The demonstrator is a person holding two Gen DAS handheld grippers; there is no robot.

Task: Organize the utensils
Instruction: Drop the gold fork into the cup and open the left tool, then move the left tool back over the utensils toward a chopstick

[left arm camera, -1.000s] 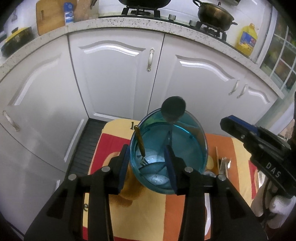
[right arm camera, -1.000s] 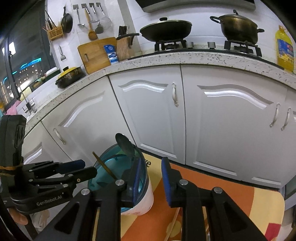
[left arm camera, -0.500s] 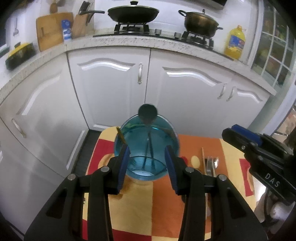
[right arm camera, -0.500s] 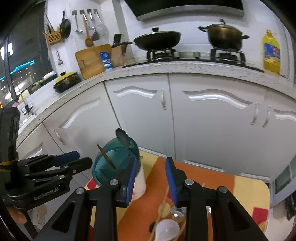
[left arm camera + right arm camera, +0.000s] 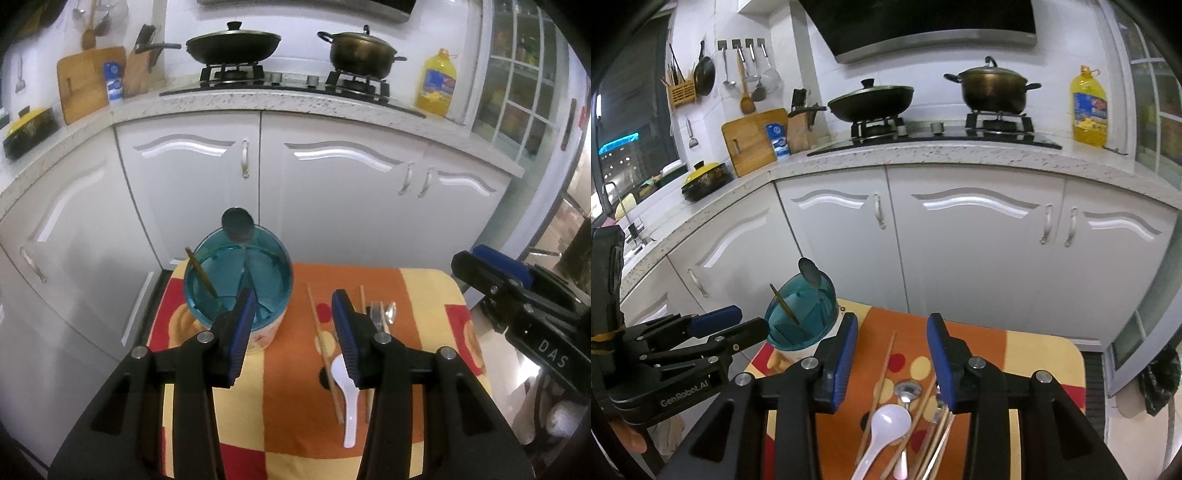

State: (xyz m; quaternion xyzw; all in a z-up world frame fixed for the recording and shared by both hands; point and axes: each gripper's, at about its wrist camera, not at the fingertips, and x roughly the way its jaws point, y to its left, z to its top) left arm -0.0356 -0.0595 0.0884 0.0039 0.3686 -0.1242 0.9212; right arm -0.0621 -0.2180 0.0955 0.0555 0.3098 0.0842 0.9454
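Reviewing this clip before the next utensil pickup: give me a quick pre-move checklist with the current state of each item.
1. Left gripper empty, jaws just opening: ok.
2. Right gripper empty, jaws just opening: ok.
3. Blue holder upright on the table: ok.
4. Spoon and stick already inside the holder: ok.
5. White spoon and chopsticks lying loose on the table, reachable: ok.
6. Metal cutlery separable for a clean grip: cannot tell.
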